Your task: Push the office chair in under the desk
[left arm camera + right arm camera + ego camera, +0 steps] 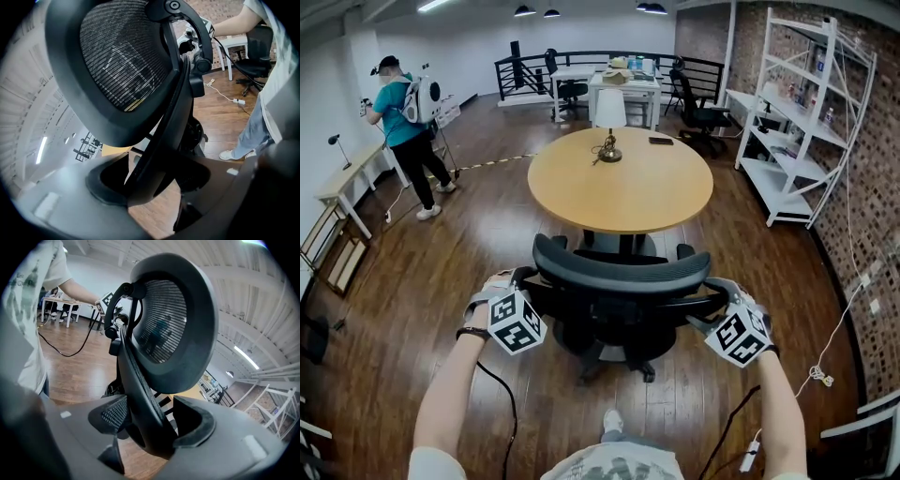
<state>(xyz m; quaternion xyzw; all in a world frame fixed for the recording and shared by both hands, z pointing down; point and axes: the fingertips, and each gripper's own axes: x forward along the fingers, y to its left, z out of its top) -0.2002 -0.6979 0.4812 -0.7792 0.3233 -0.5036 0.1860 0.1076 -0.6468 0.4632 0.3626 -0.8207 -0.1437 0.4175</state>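
The black mesh office chair (pixel 619 281) stands on the wooden floor with its back toward me, facing the round wooden desk (pixel 628 192). Its seat front sits just at the desk's near edge. My left gripper (pixel 523 286) clamps the left edge of the backrest (pixel 122 61), and the frame runs between its jaws (pixel 159 173). On the opposite edge my right gripper (pixel 712 302) is shut on the backrest (pixel 173 324), the rim held between its jaws (pixel 150 420).
A white-shaded lamp (pixel 608 117) and a small dark object (pixel 661 141) sit on the desk's far side. A person (pixel 408 131) stands at far left. White shelving (pixel 806 122) lines the brick wall at right. Cables (pixel 825 375) lie on the floor.
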